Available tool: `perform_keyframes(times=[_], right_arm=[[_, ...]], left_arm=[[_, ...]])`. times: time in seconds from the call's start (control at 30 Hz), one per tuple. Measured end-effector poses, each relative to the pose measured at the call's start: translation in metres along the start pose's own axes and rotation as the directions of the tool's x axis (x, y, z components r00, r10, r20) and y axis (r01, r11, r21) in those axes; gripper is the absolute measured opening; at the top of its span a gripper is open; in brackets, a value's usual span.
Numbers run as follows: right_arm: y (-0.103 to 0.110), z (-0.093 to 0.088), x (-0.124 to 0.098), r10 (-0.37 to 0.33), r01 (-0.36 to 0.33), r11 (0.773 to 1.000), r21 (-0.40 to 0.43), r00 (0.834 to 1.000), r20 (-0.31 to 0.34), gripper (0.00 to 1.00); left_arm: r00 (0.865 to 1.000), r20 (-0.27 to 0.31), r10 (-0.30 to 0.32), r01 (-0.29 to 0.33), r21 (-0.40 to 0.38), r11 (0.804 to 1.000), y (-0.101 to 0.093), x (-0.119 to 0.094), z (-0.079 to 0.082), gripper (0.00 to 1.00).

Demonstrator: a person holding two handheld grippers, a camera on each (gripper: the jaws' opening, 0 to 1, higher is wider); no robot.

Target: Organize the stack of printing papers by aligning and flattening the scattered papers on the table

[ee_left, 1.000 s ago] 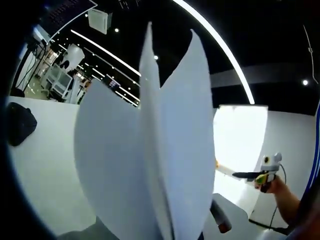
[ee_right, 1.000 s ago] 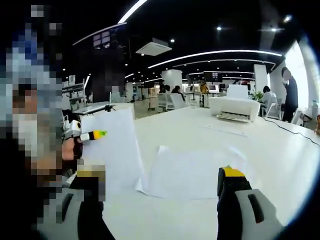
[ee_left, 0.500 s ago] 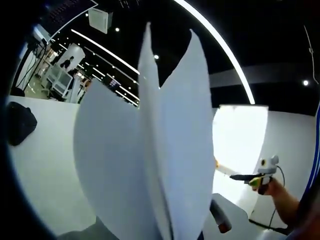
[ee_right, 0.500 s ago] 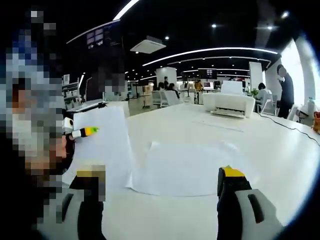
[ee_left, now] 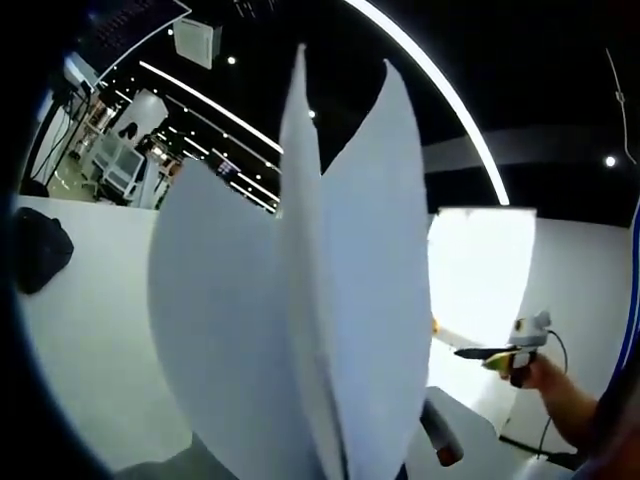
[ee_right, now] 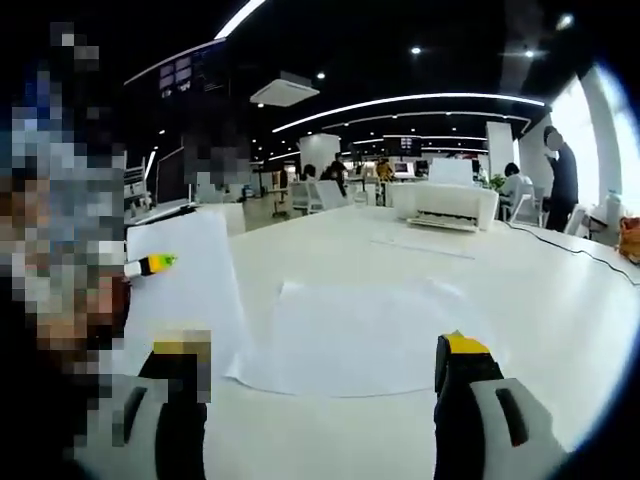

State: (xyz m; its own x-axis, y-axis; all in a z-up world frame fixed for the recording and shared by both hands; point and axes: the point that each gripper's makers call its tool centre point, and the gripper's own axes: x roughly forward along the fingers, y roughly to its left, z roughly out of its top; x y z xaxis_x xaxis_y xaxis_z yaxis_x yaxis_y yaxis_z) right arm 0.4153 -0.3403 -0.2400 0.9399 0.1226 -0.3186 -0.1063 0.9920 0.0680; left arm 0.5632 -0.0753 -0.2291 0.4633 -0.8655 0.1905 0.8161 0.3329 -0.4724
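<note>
Several white sheets (ee_left: 300, 300) stand upright in the left gripper view, fanned apart, rising from between the jaws and hiding the fingertips. In the right gripper view my left gripper (ee_right: 150, 265) shows at the left, shut on those held sheets (ee_right: 185, 295). More white paper (ee_right: 350, 335) lies spread flat on the white table (ee_right: 560, 310), just beyond my right gripper (ee_right: 320, 350). That gripper is open with nothing between its yellow-tipped fingers (ee_right: 462, 345). The left gripper view catches the right gripper (ee_left: 490, 355) at the right, held by a hand.
A white printer (ee_right: 445, 205) stands at the far side of the table, with a black cable (ee_right: 570, 255) running along the right. A dark bag (ee_left: 40, 250) lies on the table at the left. A person (ee_right: 562, 180) stands at the far right; others sit behind.
My right gripper has moved lower and nearer to the flat sheets, which now look larger in its view. The left gripper keeps the upright sheets still.
</note>
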Motion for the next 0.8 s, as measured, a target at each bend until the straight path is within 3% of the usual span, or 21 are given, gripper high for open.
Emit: perform_keyframes(times=[0.8], right_arm=[[-0.027,-0.004,0.029,-0.048,0.047,0.998,0.045,0.999,0.02,0.9]], left_arm=[[1.0,0.002,-0.001,0.001,0.001,1.0,0.005,0.001,0.003,0.07]])
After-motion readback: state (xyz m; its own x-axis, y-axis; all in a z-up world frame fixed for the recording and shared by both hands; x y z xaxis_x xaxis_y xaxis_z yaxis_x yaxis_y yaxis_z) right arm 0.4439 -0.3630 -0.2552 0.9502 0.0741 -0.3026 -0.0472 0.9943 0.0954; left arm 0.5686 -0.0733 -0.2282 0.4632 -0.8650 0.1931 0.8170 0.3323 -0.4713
